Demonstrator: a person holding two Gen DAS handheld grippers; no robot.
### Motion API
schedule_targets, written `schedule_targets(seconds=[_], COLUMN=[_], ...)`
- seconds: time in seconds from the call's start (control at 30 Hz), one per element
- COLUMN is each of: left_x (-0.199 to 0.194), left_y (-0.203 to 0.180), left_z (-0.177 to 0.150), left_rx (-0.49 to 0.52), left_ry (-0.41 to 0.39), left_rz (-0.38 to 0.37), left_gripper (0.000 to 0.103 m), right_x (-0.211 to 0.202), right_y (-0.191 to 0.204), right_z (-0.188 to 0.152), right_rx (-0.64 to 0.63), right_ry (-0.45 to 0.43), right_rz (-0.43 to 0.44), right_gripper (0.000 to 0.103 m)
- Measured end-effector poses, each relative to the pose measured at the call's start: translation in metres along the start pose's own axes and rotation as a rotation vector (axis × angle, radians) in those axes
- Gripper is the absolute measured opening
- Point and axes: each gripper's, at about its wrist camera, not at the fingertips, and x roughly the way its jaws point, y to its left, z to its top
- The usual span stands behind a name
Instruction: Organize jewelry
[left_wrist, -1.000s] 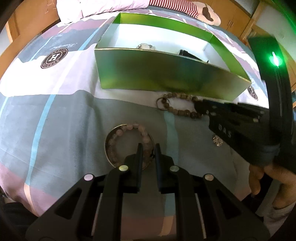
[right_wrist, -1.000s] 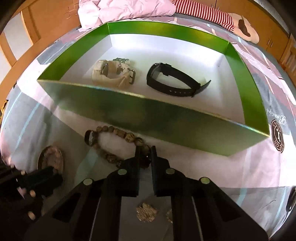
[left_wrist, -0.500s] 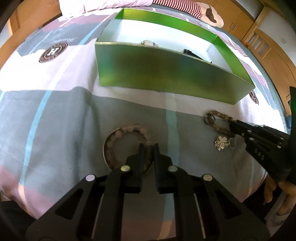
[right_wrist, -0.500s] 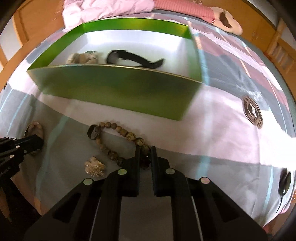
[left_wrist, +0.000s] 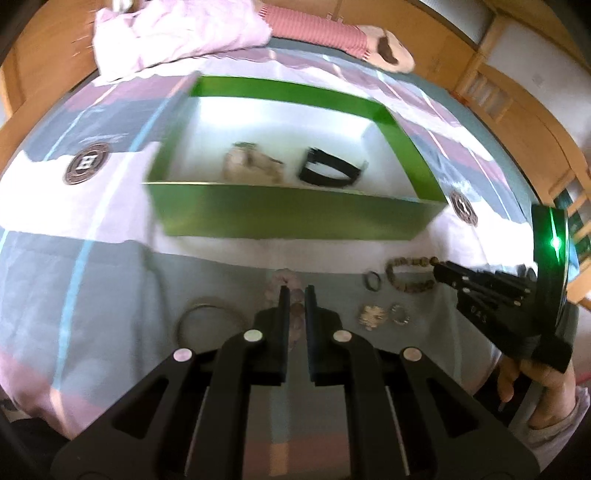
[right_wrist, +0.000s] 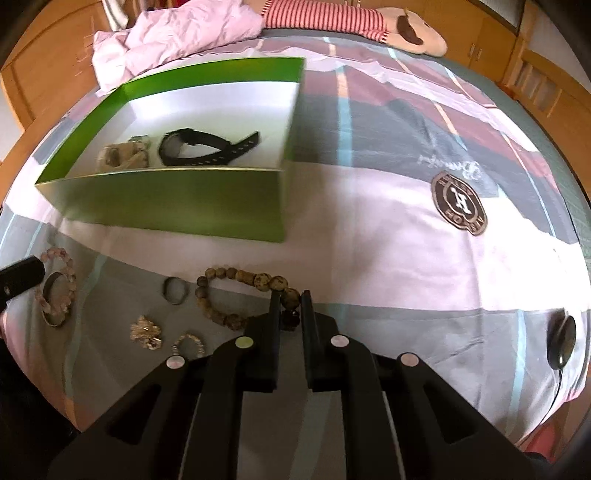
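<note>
- Left wrist view: left gripper (left_wrist: 294, 295) low over the bedspread (left_wrist: 110, 258), jaws nearly together and clamped on the pink bead bracelet (left_wrist: 284, 277), whose beads show between and just beyond the fingertips.
- Just left of those beads, a thin metal bangle (left_wrist: 207, 317) flat on the cloth, apart from the bracelet.
- Beyond, a green box (left_wrist: 288, 218) with a white floor; inside, a beige watch (left_wrist: 251, 168) on the left and a black watch (left_wrist: 328, 171) on the right, near each other but not touching.
- To the right, the right gripper (left_wrist: 437, 271) at the brown bead bracelet (left_wrist: 410, 275); nearby a dark ring (left_wrist: 372, 280), a gold brooch (left_wrist: 371, 315) and a small silver ring (left_wrist: 399, 314), all outside the box.
- Right wrist view: right gripper (right_wrist: 290, 301) closed on the brown bead bracelet (right_wrist: 243, 291), one large bead pinched between the fingers, the remaining loop trailing left on the bedspread (right_wrist: 369, 240).
- Left of the loop, the dark ring (right_wrist: 175, 290); nearer the camera, the gold brooch (right_wrist: 146, 332) and small silver ring (right_wrist: 188, 343), each lying apart.
- At the far left edge, a black tip of the left gripper (right_wrist: 22, 277) beside the pink bead bracelet (right_wrist: 62, 280) and metal bangle (right_wrist: 51, 306); jaw state impossible to tell from here.
- Green box (right_wrist: 177, 206) behind the loose pieces, beige watch (right_wrist: 122, 157) and black watch (right_wrist: 199, 147) lying on its floor.
</note>
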Motion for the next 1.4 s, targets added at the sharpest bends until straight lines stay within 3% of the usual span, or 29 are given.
schedule_targets(seconds=[0.1, 0.23, 0.43, 0.67, 0.77, 1.23, 1.33, 1.37, 1.4], left_x=[0.013, 0.016, 0.015, 0.032, 0.040, 0.055, 0.055, 0.055, 0.055], left_y=[-0.010, -0.004, 0.014, -0.005, -0.011, -0.009, -0.009, -0.010, -0.010], left_z=[-0.004, -0.006, -0.001, -0.010, -0.015, -0.022, -0.023, -0.023, -0.023], left_rx=[0.016, -0.026, -0.070, 0.050, 0.088, 0.116, 0.116, 0.117, 0.118], left_ry=[0.027, 0.024, 0.019, 0.030, 0.041, 0.039, 0.033, 0.032, 0.029], left_rz=[-0.019, -0.011, 0.049, 0.145, 0.176, 0.193, 0.190, 0.191, 0.190], left_gripper=[0.010, 0.035, 0.035, 0.038, 0.040, 0.043, 0.043, 0.041, 0.035], right_x=[0.001, 0.002, 0.005, 0.007, 0.006, 0.018, 0.018, 0.018, 0.018], right_y=[-0.017, -0.041, -0.044, -0.028, -0.028, -0.023, -0.022, -0.021, -0.020], right_z=[-0.004, -0.004, -0.003, -0.007, -0.009, -0.015, -0.017, -0.017, -0.018], right_rx=[0.043, 0.113, 0.115, 0.043, 0.032, -0.001, -0.008, -0.009, -0.013], right_ry=[0.005, 0.006, -0.010, -0.045, -0.069, -0.086, -0.090, -0.090, -0.091], right_rz=[-0.028, -0.032, -0.017, 0.006, 0.025, 0.046, 0.064, 0.081, 0.084], right_gripper=[0.011, 0.024, 0.028, 0.029, 0.039, 0.038, 0.023, 0.013, 0.011])
